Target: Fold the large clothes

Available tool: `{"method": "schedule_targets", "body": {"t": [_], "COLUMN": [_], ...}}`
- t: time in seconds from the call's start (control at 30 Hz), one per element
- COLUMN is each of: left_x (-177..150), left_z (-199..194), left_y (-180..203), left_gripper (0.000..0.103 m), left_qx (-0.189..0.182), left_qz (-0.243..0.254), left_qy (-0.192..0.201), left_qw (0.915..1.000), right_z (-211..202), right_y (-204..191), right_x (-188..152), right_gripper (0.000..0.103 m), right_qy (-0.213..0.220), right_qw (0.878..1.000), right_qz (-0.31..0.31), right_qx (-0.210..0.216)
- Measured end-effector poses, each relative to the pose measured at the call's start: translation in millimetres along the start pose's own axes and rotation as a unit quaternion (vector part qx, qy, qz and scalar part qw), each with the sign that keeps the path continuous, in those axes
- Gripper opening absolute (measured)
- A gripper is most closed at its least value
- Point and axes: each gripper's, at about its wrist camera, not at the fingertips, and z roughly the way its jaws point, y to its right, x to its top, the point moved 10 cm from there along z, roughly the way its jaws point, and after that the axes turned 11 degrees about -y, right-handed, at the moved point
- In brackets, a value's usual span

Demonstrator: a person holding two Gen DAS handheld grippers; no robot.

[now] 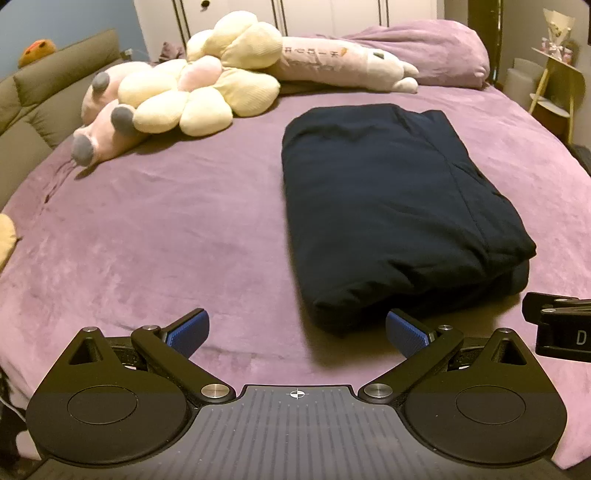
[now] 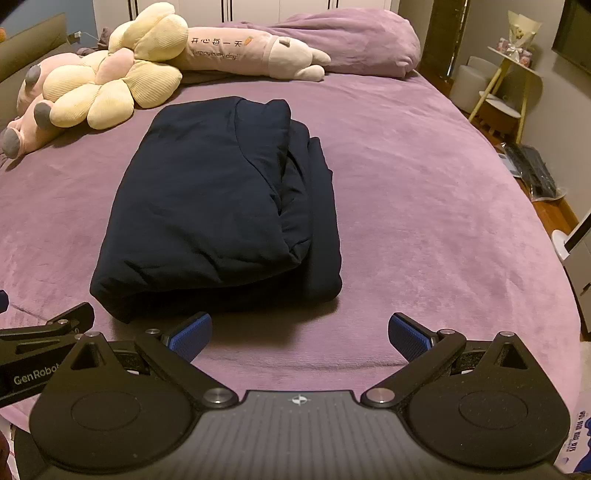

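Left wrist view shows one dark navy garment (image 1: 399,206), folded into a thick rectangular bundle and lying on the bed (image 1: 166,229), just beyond and a little to the right of the left gripper (image 1: 297,330). Its two blue-padded fingers (image 1: 188,330) are spread wide apart and grip nothing. The right gripper (image 2: 299,330) likewise has its two fingers (image 2: 408,332) released and empty, with the garment (image 2: 207,206) ahead and to its left; from this side several stacked layers show along the bundle's right edge. Both grippers sit at the near edge of the bed, close beside each other.

Toys number three: one cream flower-shaped cushion (image 1: 207,85), one pink plush animal with grey feet (image 1: 103,129) under it at far left, and one long pale pink plush (image 2: 258,51) with printed lettering lying across the far side. One bunched purple duvet (image 2: 351,37) lies at the far right corner.

A purple fleece sheet covers the bed. A padded olive headboard (image 1: 40,99) runs along the left, white wardrobe doors (image 1: 240,14) stand beyond, and a small yellow side table (image 2: 509,88) stands to the right.
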Motion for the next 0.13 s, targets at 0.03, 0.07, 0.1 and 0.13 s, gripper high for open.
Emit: {"method": "schedule_targets", "body": {"t": [0.03,0.07,0.1,0.13], "left_x": [0.2,0.2,0.2,-0.5], "left_z": [-0.1,0.0,0.1,0.3], "left_y": [0.1,0.1,-0.2,0.2], "left_gripper": [0.103,0.103,0.103,0.103], "left_qx": [0.001,0.003,0.004,0.005], "left_qz": [0.001,0.001,0.001,0.001], "left_qy": [0.000,0.000,-0.001,-0.002], "left_qw": [1.0000,1.0000,1.0000,1.0000], "right_z": [-0.2,-0.4,-0.5,-0.5], "right_y": [0.1,0.2,0.5,0.9], "right_x": [-0.1,-0.2,-0.3,-0.3], "right_gripper": [0.102,0.102,0.102,0.102], "right_qy": [0.000,0.001,0.001,0.001], "right_qw": [1.000,1.000,1.000,1.000], "right_qz": [0.000,-0.001,-0.001,-0.001], "right_qx": [0.000,0.000,-0.001,-0.001]}}
